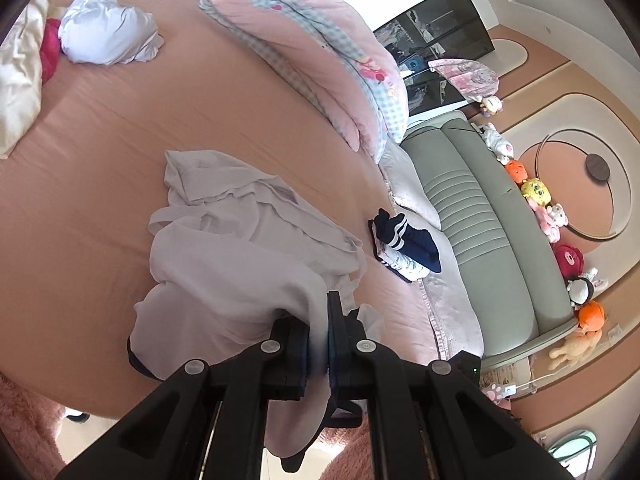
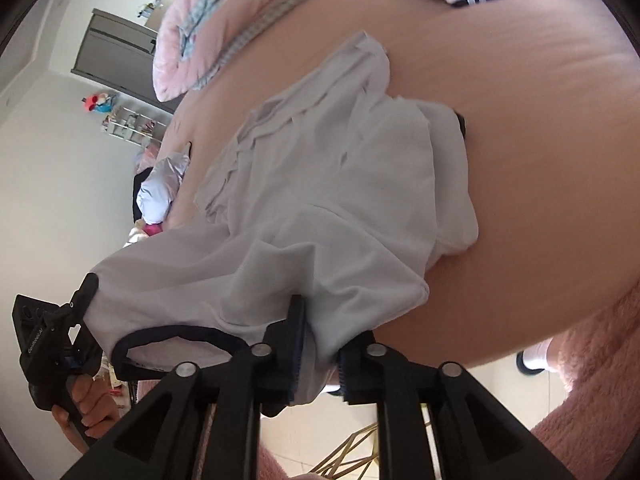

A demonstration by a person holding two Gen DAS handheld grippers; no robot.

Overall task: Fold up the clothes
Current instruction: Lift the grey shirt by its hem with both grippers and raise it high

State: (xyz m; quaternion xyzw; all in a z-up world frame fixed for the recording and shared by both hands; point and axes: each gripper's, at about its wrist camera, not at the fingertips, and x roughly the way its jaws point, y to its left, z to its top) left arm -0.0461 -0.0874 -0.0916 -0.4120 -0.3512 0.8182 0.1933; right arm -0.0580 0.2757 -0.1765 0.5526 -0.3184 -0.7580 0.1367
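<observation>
Holding the white garment (image 1: pixel 224 264) taut at its near edge looks like the point of this step; both grips sit close to the navy-trimmed opening (image 2: pixel 180 338), so I judge the cloth should be drawn evenly apart and laid flat on the bed (image 1: pixel 100 152) before any crease is made, else the bunched layers beyond the grips will fold in crooked. The left hand-held gripper (image 1: pixel 318 340) is clamped narrow on a pinch of that garment, tilted down toward the bed; the right hand-held gripper (image 2: pixel 320 344) likewise pinches the cloth, and in its view a hand (image 2: pixel 86 412) grasps the left tool's handle. Most of the garment lies rumpled on the bed; a navy striped folded pile (image 1: pixel 404 246) rests beyond it, and a white bundle (image 1: pixel 106 34) well beyond.
</observation>
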